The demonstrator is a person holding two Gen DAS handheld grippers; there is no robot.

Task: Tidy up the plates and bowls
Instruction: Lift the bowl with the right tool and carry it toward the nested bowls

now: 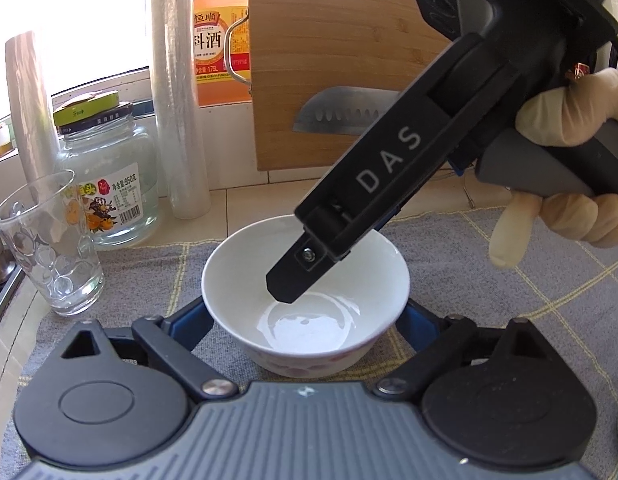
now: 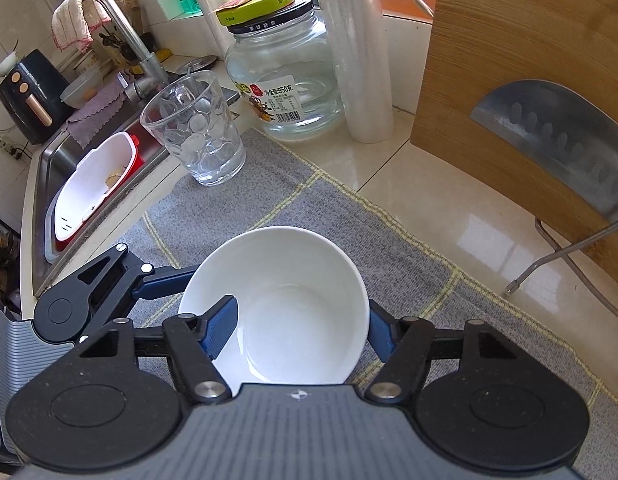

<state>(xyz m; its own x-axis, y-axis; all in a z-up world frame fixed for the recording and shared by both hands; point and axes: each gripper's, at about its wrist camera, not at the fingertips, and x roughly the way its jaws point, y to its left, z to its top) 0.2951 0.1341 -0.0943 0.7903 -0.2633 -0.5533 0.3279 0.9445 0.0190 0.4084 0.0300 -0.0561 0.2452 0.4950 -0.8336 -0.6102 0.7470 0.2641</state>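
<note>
Kitchen counter, grey cloth (image 2: 269,208) by sink | white bowl (image 1: 305,292) on cloth, centre near | left gripper (image 1: 305,320) spread around bowl's outside | right gripper (image 2: 301,320) straddling rim, blue finger (image 2: 221,332) inside, grip unclear | advice: pinch wall squarely, lift level, avoid glass (image 2: 197,128) far left.

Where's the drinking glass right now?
The drinking glass stands upright at the grey mat's far-left corner beside the sink, just in front of the big glass jar, left of the bowl.

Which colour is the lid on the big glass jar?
Yellow-green lid with a black rim, clearest in the right wrist view.
</note>
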